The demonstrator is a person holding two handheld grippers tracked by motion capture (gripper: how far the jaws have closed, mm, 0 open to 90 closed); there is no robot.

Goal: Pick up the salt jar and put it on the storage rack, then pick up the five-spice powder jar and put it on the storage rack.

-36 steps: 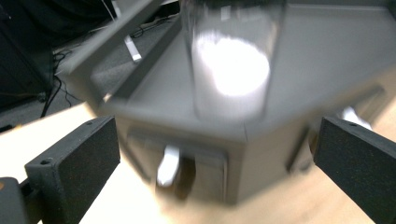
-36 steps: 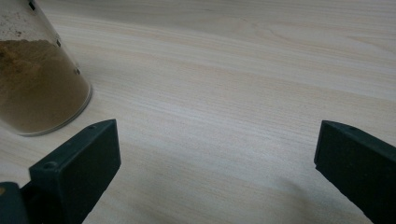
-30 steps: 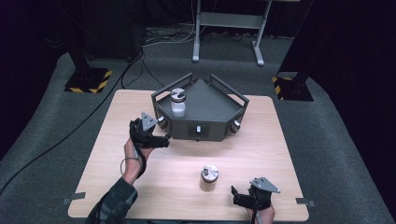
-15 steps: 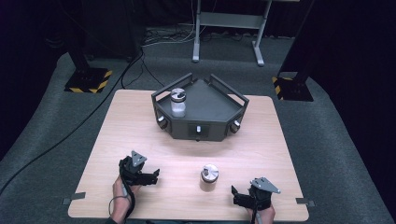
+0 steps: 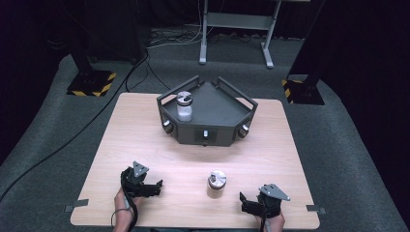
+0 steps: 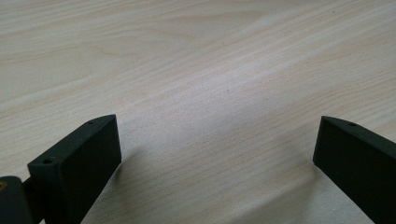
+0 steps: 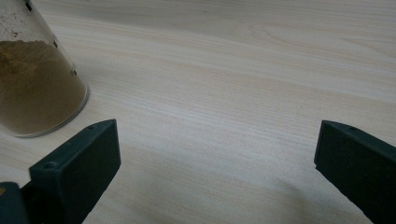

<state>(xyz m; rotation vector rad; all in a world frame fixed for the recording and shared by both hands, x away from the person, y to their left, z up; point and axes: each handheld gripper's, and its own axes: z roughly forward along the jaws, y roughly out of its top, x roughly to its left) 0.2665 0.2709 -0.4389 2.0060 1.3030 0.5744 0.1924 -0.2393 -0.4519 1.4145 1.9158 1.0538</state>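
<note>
A glass jar of brown powder (image 5: 216, 183) with a silver lid stands on the wooden table (image 5: 145, 140) near its front edge. The same brown jar (image 7: 35, 84) shows close at the upper left of the right gripper view. My left gripper (image 5: 153, 186) rests low at the front left, open, with bare wood between its jaws (image 6: 217, 154). To the jar's right my right gripper (image 5: 244, 202) sits open on the table, nothing between its jaws (image 7: 217, 154). A second jar with white contents (image 5: 184, 106) stands in the left corner of a dark grey tray (image 5: 222, 108).
The tray fills the far middle of the table and has raised rails and round knobs on its front. Black stands with yellow-striped bases (image 5: 92, 82) and a metal frame (image 5: 234, 29) stand on the carpet beyond the table.
My left gripper has drawn back from the tray's left corner to the table's front left and now rests low there. The right gripper and both jars have stayed put.
</note>
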